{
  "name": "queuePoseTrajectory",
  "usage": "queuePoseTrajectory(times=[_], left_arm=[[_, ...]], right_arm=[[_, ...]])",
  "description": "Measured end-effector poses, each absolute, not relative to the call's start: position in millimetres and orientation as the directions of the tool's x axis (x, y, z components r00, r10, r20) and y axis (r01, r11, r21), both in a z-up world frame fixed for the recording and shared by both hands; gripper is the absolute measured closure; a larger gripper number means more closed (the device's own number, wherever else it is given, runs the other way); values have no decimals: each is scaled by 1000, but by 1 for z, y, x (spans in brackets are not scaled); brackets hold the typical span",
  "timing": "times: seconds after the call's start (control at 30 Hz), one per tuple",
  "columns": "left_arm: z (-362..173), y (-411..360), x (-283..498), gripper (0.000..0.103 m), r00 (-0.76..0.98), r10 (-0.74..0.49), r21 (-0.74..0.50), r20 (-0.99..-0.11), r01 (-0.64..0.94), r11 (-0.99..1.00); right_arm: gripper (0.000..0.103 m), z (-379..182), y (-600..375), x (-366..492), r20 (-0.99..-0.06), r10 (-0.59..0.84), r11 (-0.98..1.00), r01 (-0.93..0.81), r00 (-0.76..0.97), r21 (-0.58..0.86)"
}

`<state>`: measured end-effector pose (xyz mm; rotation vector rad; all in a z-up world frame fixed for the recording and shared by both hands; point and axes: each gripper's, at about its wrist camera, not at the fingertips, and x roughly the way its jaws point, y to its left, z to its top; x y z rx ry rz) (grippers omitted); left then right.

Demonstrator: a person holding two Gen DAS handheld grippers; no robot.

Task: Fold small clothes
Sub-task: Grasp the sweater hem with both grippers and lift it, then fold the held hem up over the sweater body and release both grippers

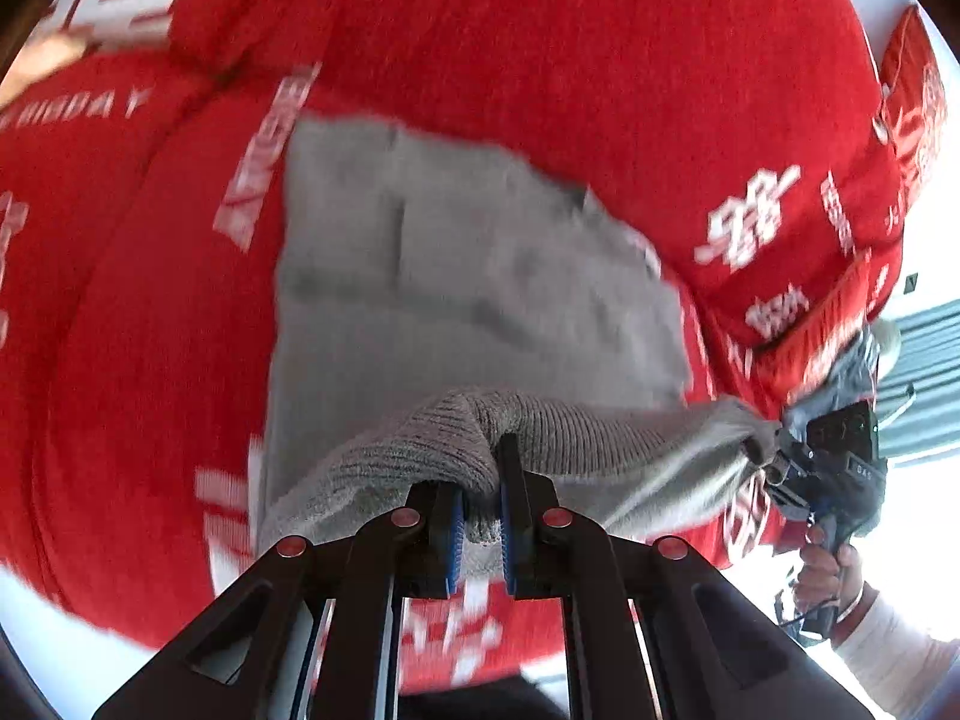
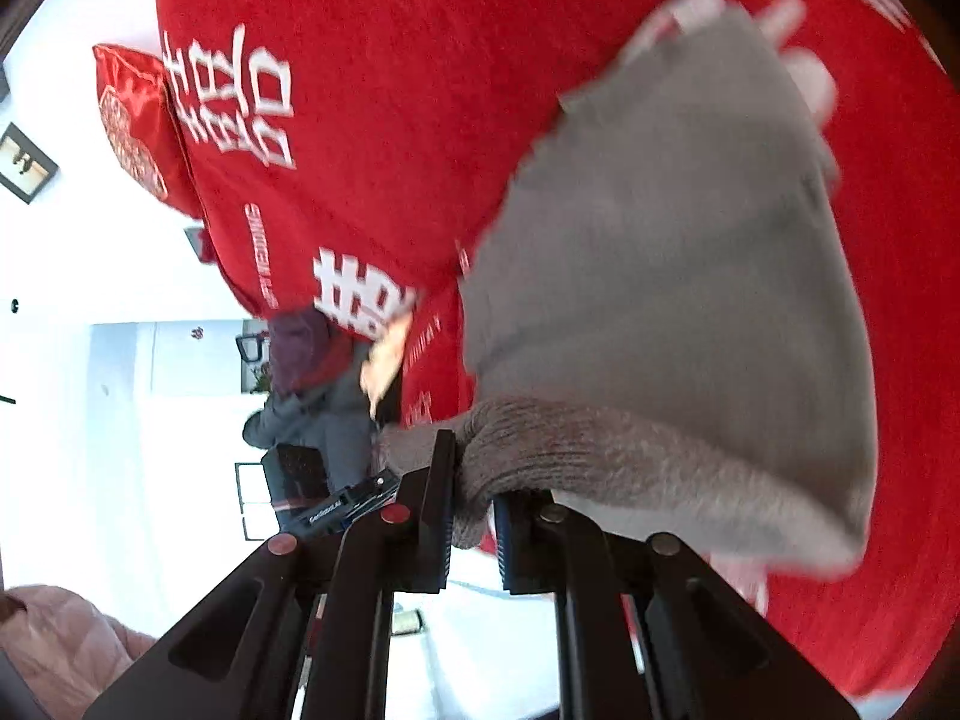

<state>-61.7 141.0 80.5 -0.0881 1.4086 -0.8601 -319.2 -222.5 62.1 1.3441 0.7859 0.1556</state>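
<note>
- Both tongs are pinched nearly closed on the ribbed hem of the grey knit: my left gripper bites it at 6 o'clock in its own view, and my right gripper does the same in its view.
- From the left view, the right one sits out at 3 o'clock, gripping the hem's far corner.
- Between the two, the hem is stretched fairly taut, and the body of the knit runs away toward 12 o'clock over the red bedspread.
- I judge it light, soft and floppy, with no stiffness at all; it will sag wherever I don't support it.
- Best hold, I think, is the thick ribbed band, which gives the pads something to bite.
- It looks plain grey, smooth-bodied and faintly creased; motion blur hides finer detail.
</note>
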Motion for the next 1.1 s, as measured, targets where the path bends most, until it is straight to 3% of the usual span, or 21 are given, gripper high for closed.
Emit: queuePoseTrajectory(times=[0.27, 0.53, 0.57, 0.6, 0.63, 0.67, 0.7, 0.73, 0.77, 0.97, 1.1], left_arm=[[52, 40, 14, 92, 57, -499, -410, -865, 494, 766], [-4, 4, 38, 92, 84, -271, -205, -959, 452, 868], [-5, 4, 38, 80, 82, -254, -192, -964, 447, 874], [-2, 6, 37, 59, 90, -239, -176, -967, 444, 878], [3, 8, 36, 47, 118, -222, -149, -968, 442, 884], [7, 9, 35, 33, 136, -215, -135, -967, 444, 886], [13, 11, 34, 31, 158, -206, -115, -966, 450, 885], [19, 11, 33, 31, 177, -192, -90, -965, 464, 881], [22, 12, 32, 31, 185, -185, -76, -965, 476, 876], [18, 6, 40, 31, 168, -141, -23, -976, 561, 827], [-9, -8, 53, 31, 86, -120, -47, -989, 585, 810]], right_arm=[[94, 35, -310, -232, -413, 479, 221, 350, 774, 911], [94, -21, -339, -191, -567, 486, 277, 498, 665, 822], [90, -26, -340, -189, -585, 488, 286, 514, 648, 808], [90, -29, -341, -188, -603, 487, 296, 529, 632, 795], [88, -28, -341, -186, -624, 481, 314, 543, 616, 779], [80, -24, -342, -184, -646, 476, 344, 550, 597, 761], [72, -21, -342, -186, -660, 471, 370, 549, 585, 750], [54, -12, -341, -185, -688, 456, 423, 542, 565, 726], [47, -4, -341, -184, -705, 442, 464, 531, 555, 709], [47, 24, -334, -177, -849, 306, 749, 442, 430, 494], [47, -1, -341, -165, -853, 339, 723, 470, 397, 507]])
